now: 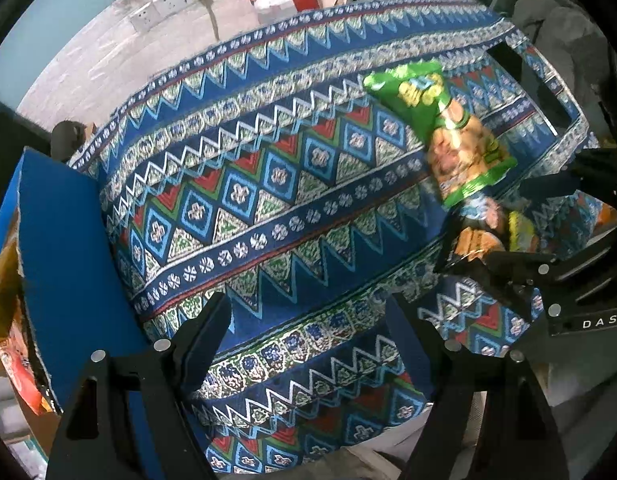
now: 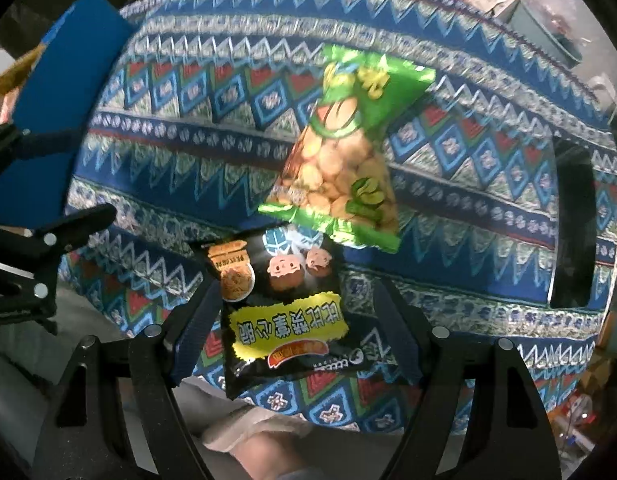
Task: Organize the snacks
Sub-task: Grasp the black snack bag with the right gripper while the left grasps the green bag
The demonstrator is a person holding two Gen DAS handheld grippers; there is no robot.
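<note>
Both grippers point down at a table covered by a patterned cloth (image 1: 268, 184) (blue, w/ zigzag and diamond bands).

Left gripper (image 1: 308, 320): fingers spread apart, nothing between them, only bare cloth below. Released state.

Right gripper (image 2: 296, 320): fingers spread apart. The black snack bag (image 2: 284, 312) lies between them in the right wrist view, but the pads do not press on it; whether the tips touch the bag or the cloth cannot be told. Released state.

Snack positions:
- Black snack bag: flat on the cloth, near the table's near edge, yellow label patch facing up. In the left wrist view it sits at far right, partly hidden by the right gripper's frame.
- Green snack bag (image 2: 348, 148): flat on the cloth, just beyond the black bag; its lower edge appears to overlap the black bag's top edge (blur prevents certainty). Round pale snacks show through its window.

Other items:
- Blue box (image 1: 68, 264): stands at the left edge of the table; more snack packets show beyond its edge in the left wrist view.
- Black tray (image 2: 572, 224): lies on the cloth at the right side, well apart from both bags.
</note>
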